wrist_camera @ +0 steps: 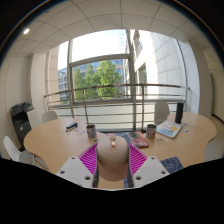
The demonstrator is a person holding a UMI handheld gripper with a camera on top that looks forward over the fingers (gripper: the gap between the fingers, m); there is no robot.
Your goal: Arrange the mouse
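Observation:
A beige computer mouse (113, 161) with an orange scroll wheel sits between my gripper's (113, 160) two fingers. Both pink pads (89, 158) press against its sides, so the gripper is shut on it. The mouse is held up above the wooden table (60, 143), well clear of its surface. The mouse hides the space between the fingers.
The large round wooden table carries a mug (91, 130), a dark cup (151, 130), a book (168, 130), a tall dark bottle (180, 112) and a small dark item (71, 126). White chairs (160, 110) stand around it. Big windows and a railing lie beyond.

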